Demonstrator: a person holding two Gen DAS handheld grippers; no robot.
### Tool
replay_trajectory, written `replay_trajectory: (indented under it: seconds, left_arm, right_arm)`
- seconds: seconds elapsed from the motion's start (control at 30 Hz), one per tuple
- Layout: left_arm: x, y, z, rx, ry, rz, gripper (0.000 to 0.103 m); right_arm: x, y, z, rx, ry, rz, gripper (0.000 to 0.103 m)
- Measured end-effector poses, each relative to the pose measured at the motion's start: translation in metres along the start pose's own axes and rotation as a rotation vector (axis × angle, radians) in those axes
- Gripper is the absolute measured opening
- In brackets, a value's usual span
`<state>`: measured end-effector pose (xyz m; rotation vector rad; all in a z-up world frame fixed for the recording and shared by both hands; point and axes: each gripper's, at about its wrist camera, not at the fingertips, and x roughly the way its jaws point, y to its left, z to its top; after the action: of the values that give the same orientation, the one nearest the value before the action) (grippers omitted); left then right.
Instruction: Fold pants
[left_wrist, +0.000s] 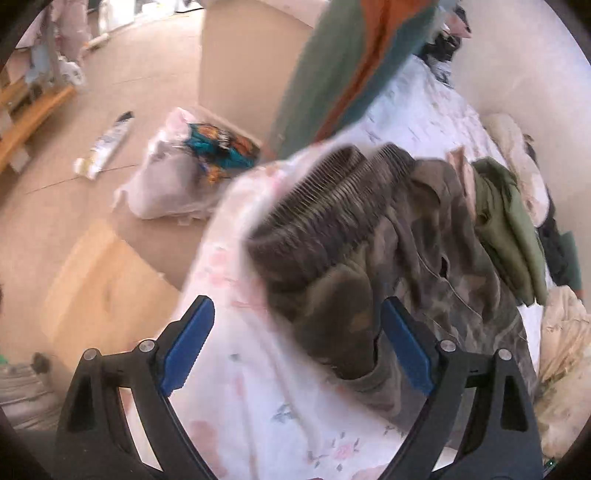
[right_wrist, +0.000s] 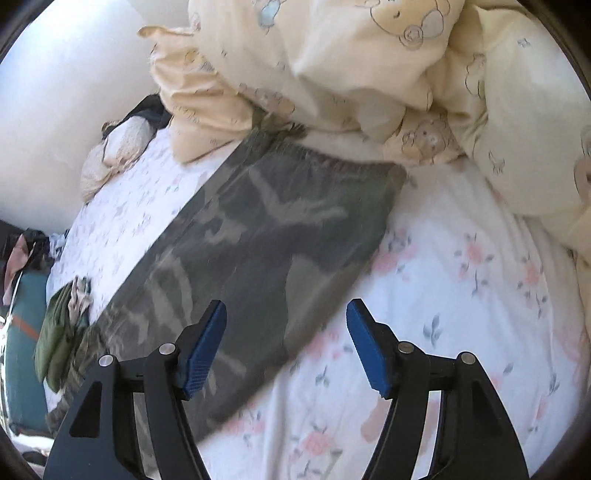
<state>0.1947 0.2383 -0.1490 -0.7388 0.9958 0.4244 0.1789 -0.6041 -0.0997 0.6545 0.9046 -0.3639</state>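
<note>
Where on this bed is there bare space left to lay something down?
Bare floral sheet lies right of the camouflage pants, below the cream duvet. A narrower strip runs left of the pants. Crowded: the olive garment beside the pants' lower end.

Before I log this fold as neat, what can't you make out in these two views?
- Camouflage pants, right wrist view: waistband partly under the cream duvet; motion blur smears the edges.
- Ribbed cuffs, left wrist view: blurred, layers unclear.
- Olive garment: crumpled, type unclear.

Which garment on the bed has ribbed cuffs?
The camouflage pants; their two ribbed cuffs lie near the bed's edge. The olive garment beside them shows none.
</note>
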Motion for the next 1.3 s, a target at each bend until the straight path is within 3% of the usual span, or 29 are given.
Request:
replay_trajectory:
  seconds: [0.07,0.1,0.23,0.33,0.43,0.67,0.8,0.97,1.1,1.17,1.2,1.3]
  left_arm:
    - [0.010,-0.007,-0.002,-0.002,-0.013,-0.040,0.087]
    - [0.011,-0.009,-0.002,-0.017,-0.041,-0.061,0.078]
    - [0.042,-0.009,0.011,-0.110,0.002,-0.068,0.084]
    - [0.043,-0.013,0.014,-0.129,-0.042,-0.046,0.082]
    - [0.039,-0.024,0.011,-0.053,-0.070,0.018,0.062]
    - [0.016,-0.032,0.007,0.066,-0.108,0.007,0.028]
    - [-0.012,-0.046,0.007,0.084,-0.149,0.007,0.024]
    - [-0.039,-0.062,0.013,0.108,-0.216,-0.084,0.020]
    - [-0.035,-0.066,0.014,0.125,-0.203,-0.028,0.020]
    - [-0.031,-0.067,0.014,0.144,-0.198,-0.003,0.020]
    - [-0.030,-0.068,0.013,0.147,-0.193,-0.001,0.019]
    - [-0.031,-0.071,0.014,0.158,-0.188,-0.001,0.019]
  right_arm:
    - [-0.008,-0.007,-0.009,0.021,0.002,0.004,0.070]
    - [-0.009,-0.011,-0.013,0.044,0.017,0.014,0.070]
    - [-0.016,-0.027,-0.020,0.097,0.027,0.029,0.070]
    - [-0.018,-0.036,-0.019,0.117,0.019,0.020,0.070]
    - [-0.013,-0.040,-0.016,0.135,0.018,0.030,0.070]
    - [0.001,-0.054,-0.010,0.249,-0.004,0.149,0.074]
    - [0.016,-0.067,-0.010,0.248,0.026,0.158,0.074]
    - [0.028,-0.093,-0.009,0.342,0.031,0.263,0.075]
    - [0.046,-0.095,0.007,0.346,0.019,0.329,0.076]
    - [0.060,-0.088,0.015,0.324,0.028,0.346,0.065]
    - [0.064,-0.083,0.017,0.298,0.026,0.335,0.047]
    - [0.085,-0.073,0.025,0.280,0.014,0.350,0.043]
